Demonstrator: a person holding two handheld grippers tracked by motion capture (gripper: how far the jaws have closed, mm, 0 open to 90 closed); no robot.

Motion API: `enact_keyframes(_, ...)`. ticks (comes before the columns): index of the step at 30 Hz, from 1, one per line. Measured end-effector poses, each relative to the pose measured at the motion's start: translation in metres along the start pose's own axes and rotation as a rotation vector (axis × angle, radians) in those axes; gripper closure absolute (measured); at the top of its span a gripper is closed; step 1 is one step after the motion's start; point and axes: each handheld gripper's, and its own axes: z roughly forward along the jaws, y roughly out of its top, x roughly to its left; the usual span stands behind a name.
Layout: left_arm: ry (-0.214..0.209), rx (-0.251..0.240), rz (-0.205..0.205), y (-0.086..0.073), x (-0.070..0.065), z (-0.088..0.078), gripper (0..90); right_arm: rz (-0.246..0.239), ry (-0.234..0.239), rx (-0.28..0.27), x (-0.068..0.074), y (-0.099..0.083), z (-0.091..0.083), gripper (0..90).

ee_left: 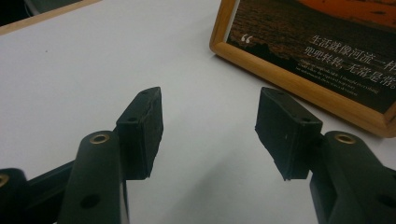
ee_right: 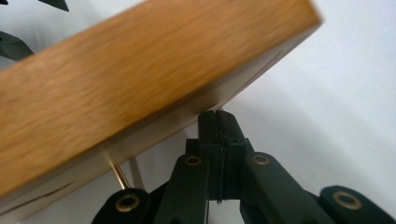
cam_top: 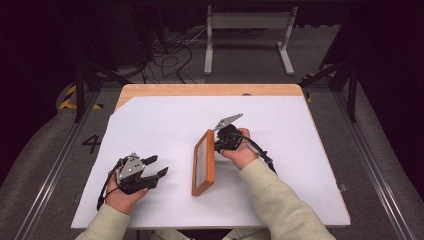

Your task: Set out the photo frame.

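Observation:
A wooden picture frame (cam_top: 204,162) stands on one long edge in the middle of the table, tilted, its glass facing left. My right gripper (cam_top: 220,141) is behind its far end. In the right gripper view the frame's wooden edge (ee_right: 140,79) crosses the picture, and the right gripper (ee_right: 217,116) is shut, its tips against the frame's pale back; I cannot tell whether anything thin is pinched between them. My left gripper (cam_top: 157,166) rests low at the front left, open and holding nothing. In its own view the left gripper (ee_left: 210,95) points at the frame's corner (ee_left: 303,88), with dark print and white text behind the glass.
A white sheet (cam_top: 165,120) covers the table, with a strip of bare wood (cam_top: 200,90) along the far edge. A small brass pin (ee_right: 119,175) shows under the frame's back. On the floor beyond lie cables (cam_top: 170,55) and a grey metal stand (cam_top: 247,22).

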Motion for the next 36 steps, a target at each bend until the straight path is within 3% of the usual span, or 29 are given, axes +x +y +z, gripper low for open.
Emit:
enact_keyframes(8,-0.003,0.001,-0.003,0.0,0.0,0.0,41.8,-0.035,0.05,-0.002,0.005,0.004,0.011,90.0)
enact_keyframes(11,-0.003,0.0,-0.003,0.001,0.0,0.0,41.8,-0.025,0.051,0.006,0.005,0.002,0.01,88.6)
enact_keyframes(13,-0.002,0.008,-0.007,0.001,0.0,0.0,42.2,-0.024,0.021,0.025,0.007,0.001,0.005,84.4)
enact_keyframes(18,0.005,0.014,-0.023,0.002,0.002,-0.002,43.7,0.0,-0.049,0.011,0.007,0.001,-0.014,74.1)
enact_keyframes(20,0.004,0.011,-0.031,0.003,0.002,-0.002,43.8,0.002,-0.057,0.006,0.007,0.001,-0.018,71.8)
enact_keyframes(23,0.01,0.007,-0.034,0.005,0.004,-0.005,42.7,0.011,-0.108,-0.015,0.007,0.0,-0.034,57.9)
enact_keyframes(30,0.012,0.017,-0.039,0.006,0.007,-0.005,41.8,0.032,-0.143,-0.065,0.009,-0.001,-0.067,49.1)
enact_keyframes(36,0.016,0.021,-0.033,0.006,0.007,-0.005,41.2,0.03,-0.138,-0.071,0.017,0.003,-0.082,44.2)
